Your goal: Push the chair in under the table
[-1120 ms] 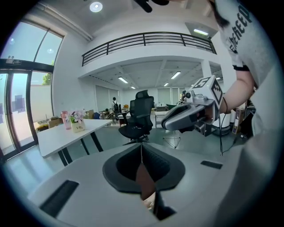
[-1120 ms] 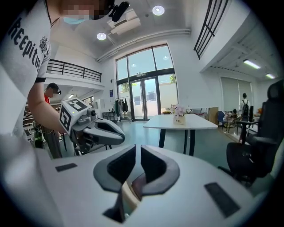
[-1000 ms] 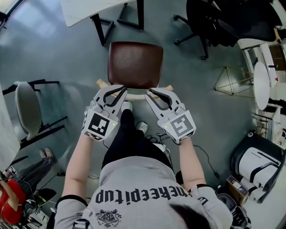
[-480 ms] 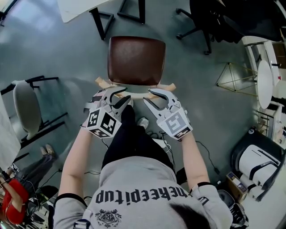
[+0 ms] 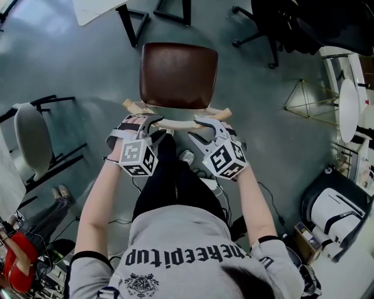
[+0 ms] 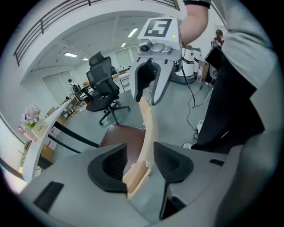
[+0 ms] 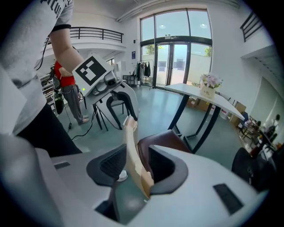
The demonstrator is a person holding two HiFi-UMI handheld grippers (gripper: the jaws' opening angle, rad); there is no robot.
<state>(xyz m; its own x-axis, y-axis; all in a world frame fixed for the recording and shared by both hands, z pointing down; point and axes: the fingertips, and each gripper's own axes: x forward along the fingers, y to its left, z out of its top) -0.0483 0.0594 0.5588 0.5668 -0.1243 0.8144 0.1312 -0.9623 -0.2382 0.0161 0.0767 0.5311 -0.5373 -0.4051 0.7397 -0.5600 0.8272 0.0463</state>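
With the chair (image 5: pixel 178 75) standing on the floor just short of the table (image 5: pixel 93 9), the left tool (image 5: pixel 149 125) and right tool (image 5: pixel 198 129), jaws just opened and apart, straddle its wooden back rail (image 5: pixel 175 122), so gripping seems in hand; next, clamp the rail and push forward

Open-plan office: black swivel chair (image 6: pixel 104 86), mezzanine railing (image 7: pixel 100 34), glass entrance doors (image 7: pixel 175 60).

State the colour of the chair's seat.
The seat is dark brown, clearest in the head view.
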